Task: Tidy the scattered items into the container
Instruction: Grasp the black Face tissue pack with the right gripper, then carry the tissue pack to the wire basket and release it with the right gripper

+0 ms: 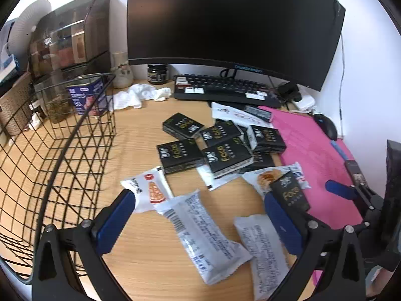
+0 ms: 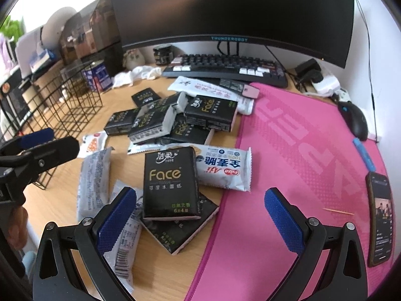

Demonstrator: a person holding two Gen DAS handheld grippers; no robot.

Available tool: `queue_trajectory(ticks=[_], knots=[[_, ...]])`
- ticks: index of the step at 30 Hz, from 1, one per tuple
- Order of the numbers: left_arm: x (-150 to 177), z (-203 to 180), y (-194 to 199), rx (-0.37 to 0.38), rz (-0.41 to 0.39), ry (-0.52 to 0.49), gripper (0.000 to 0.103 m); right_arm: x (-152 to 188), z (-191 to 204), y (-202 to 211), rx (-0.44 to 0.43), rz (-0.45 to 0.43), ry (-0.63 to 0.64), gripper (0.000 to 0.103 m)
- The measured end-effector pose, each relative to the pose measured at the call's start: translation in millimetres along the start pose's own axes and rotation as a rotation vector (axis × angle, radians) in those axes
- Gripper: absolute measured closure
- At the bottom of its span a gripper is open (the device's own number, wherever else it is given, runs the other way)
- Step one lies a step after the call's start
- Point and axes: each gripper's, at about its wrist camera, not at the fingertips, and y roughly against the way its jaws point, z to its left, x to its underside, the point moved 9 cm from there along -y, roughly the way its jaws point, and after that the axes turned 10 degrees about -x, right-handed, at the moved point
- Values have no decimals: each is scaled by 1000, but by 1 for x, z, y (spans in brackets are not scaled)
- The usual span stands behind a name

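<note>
A black wire basket point(image 1: 62, 150) stands at the left of the wooden desk; it also shows in the right wrist view point(image 2: 62, 105). Several black "Face" tissue packs point(image 1: 225, 155) and white snack packets point(image 1: 205, 238) lie scattered mid-desk. My left gripper point(image 1: 198, 223) is open above a white packet, holding nothing. My right gripper point(image 2: 200, 220) is open over a black tissue pack point(image 2: 170, 183) that lies on another pack, beside a white snack packet point(image 2: 223, 170). The left gripper's finger point(image 2: 50, 148) shows at the left of the right wrist view.
A monitor point(image 1: 225, 25), keyboard point(image 1: 225, 90) and dark jar point(image 1: 157, 74) stand at the back. A pink mat point(image 2: 300, 163) covers the right side, with a mouse point(image 2: 356, 120) and phone point(image 2: 381, 218) on it. Crumpled white tissue point(image 1: 140, 95), a blue tin point(image 1: 86, 97) and storage boxes point(image 1: 70, 32) sit left.
</note>
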Motion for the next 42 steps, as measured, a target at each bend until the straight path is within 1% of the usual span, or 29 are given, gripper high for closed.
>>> queue_trajectory(ticks=[5,8,9,11,12,13,14,15,16,17,22,25,30,33,34,36,38,42], knots=[[-1,4,-4,16,-4,30,1,-2,6,-5,-20,11,20,0],[0,3,-5,11,-4,22,1,-3,11,-11,-26,14,39,0],[1,2,-5,8,-5,17,1,-4,12,-13,-26,16,42,1],[1,2,-5,6,-5,16,1,-6,13,-19,-16,21,60,6],[1,2,-5,7,-4,17,1,-6,13,-23,-3,30,69,14],[1,2,-5,8,-5,18,1,-6,12,-26,1,40,71,23],[1,2,-5,4,-6,15,1,-5,11,-29,3,48,70,29],[1,2,-6,2,-7,14,1,-4,10,-32,-2,55,66,38],[1,1,-6,0,-8,12,1,-3,9,-33,-6,61,61,52],[1,0,-6,-1,-8,8,1,-2,7,-33,-7,66,55,58],[3,-16,-4,61,1,-12,1,-3,0,-24,-14,50,47,57],[6,-35,-2,111,21,-42,1,-4,-10,-13,1,37,37,57],[20,-88,3,134,39,-191,1,2,-38,4,44,31,12,57],[30,-119,4,172,58,-254,3,10,-52,11,60,36,-2,57],[33,-127,3,178,64,-270,4,12,-57,14,66,38,-7,57],[37,-139,-3,168,81,-303,12,18,-68,20,74,39,-18,57],[40,-144,-13,155,108,-319,16,23,-78,24,80,39,-28,57],[44,-151,-28,157,146,-313,18,32,-95,27,89,47,-55,57]])
